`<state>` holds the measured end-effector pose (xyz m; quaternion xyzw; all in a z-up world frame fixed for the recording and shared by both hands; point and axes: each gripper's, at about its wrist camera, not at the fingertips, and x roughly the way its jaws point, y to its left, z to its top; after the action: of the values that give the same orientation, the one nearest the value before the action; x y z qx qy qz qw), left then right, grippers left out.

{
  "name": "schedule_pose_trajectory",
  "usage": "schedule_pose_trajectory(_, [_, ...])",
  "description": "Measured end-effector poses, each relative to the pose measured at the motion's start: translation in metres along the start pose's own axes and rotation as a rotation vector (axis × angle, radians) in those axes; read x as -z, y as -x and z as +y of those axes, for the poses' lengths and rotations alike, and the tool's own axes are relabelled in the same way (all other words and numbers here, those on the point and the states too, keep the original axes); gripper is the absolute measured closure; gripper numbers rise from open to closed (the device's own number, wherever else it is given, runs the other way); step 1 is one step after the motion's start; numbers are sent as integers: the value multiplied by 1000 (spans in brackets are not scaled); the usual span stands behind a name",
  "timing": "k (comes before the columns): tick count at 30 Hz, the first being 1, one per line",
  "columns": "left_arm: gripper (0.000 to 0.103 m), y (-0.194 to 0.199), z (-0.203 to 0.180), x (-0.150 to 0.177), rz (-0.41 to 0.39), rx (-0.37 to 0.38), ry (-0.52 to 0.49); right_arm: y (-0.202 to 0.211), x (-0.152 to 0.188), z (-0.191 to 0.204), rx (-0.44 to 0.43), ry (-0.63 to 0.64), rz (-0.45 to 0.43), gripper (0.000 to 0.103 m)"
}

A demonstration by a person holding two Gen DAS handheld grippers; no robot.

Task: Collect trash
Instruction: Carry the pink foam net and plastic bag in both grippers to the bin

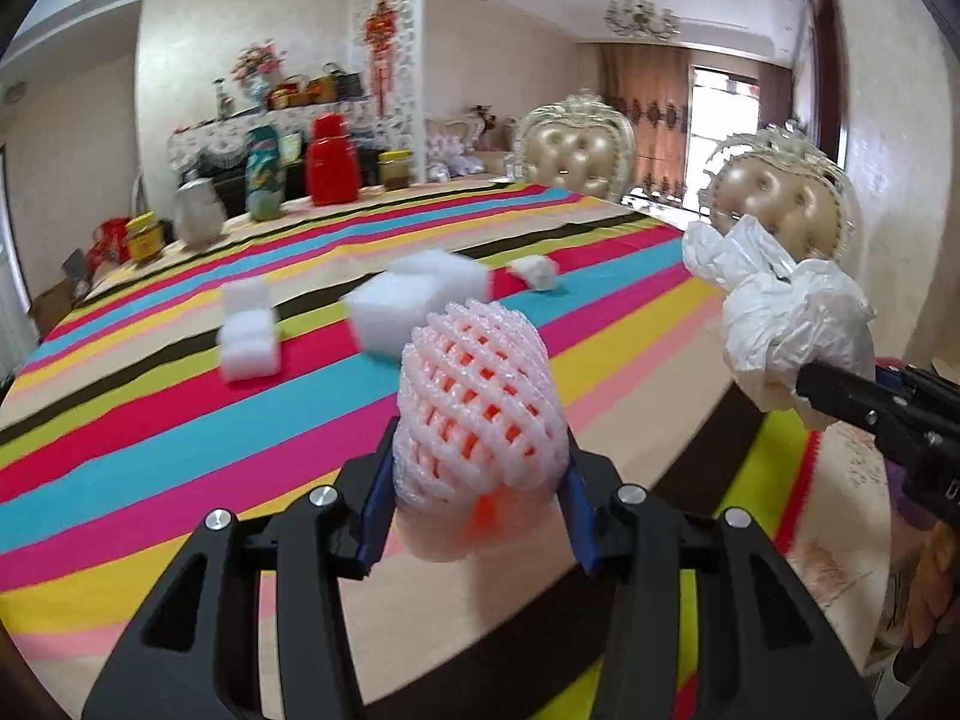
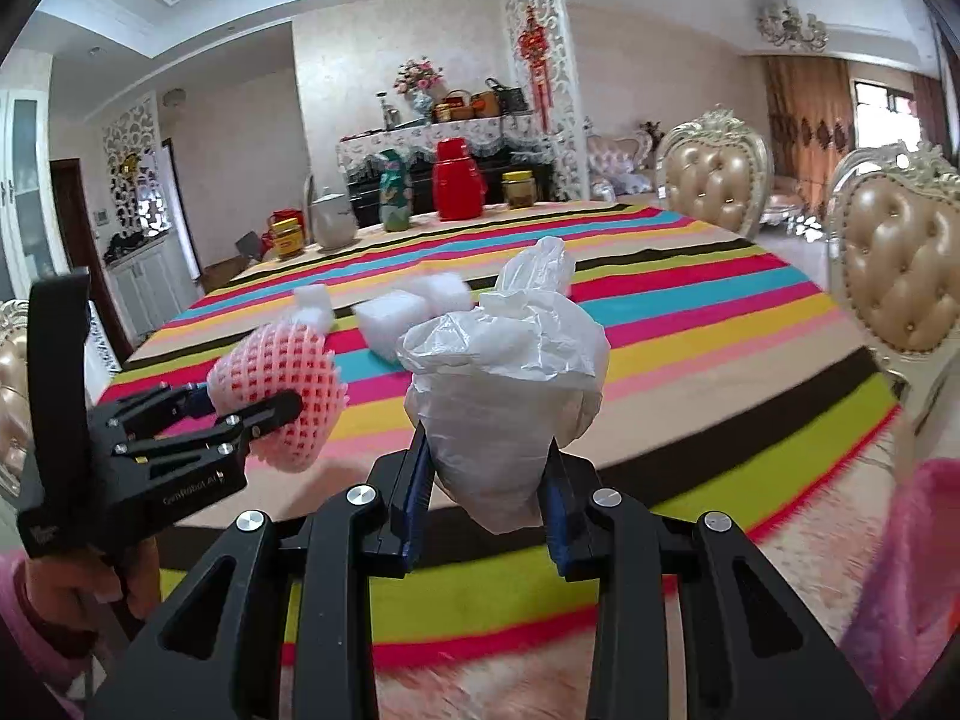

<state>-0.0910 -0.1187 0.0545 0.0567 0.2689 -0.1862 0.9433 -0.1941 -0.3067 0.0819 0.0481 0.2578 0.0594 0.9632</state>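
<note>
Carrying two loads: my left tongs (image 1: 480,450) pinching pink foam net (image 1: 480,402), right tongs (image 2: 489,474) pinching crumpled white bag (image 2: 510,396). Remaining foam blocks (image 1: 414,294) lie on tabletop (image 1: 150,420) ahead, nearer left tongs.

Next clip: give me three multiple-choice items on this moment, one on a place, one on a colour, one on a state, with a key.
1. Where do the white foam blocks lie?
A. on the striped tablecloth
B. on a chair
C. on the floor

2. What colour is the foam fruit net?
A. green
B. pink
C. black

3. What does the right gripper hold?
A. nothing
B. a jar
C. a crumpled white plastic bag

Key: A, the blocks rest mid-table; B, pink mesh sits in the left gripper; C, its pads clamp the bag.
</note>
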Motion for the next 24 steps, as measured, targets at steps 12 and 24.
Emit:
schedule_pose_trajectory(12, [57, -4, -92, -24, -54, 148, -104, 52, 33, -60, 152, -78, -47, 71])
schedule_pose_trajectory(24, [57, -15, -218, -38, -69, 423, -245, 121, 65, -138, 398, -186, -74, 71])
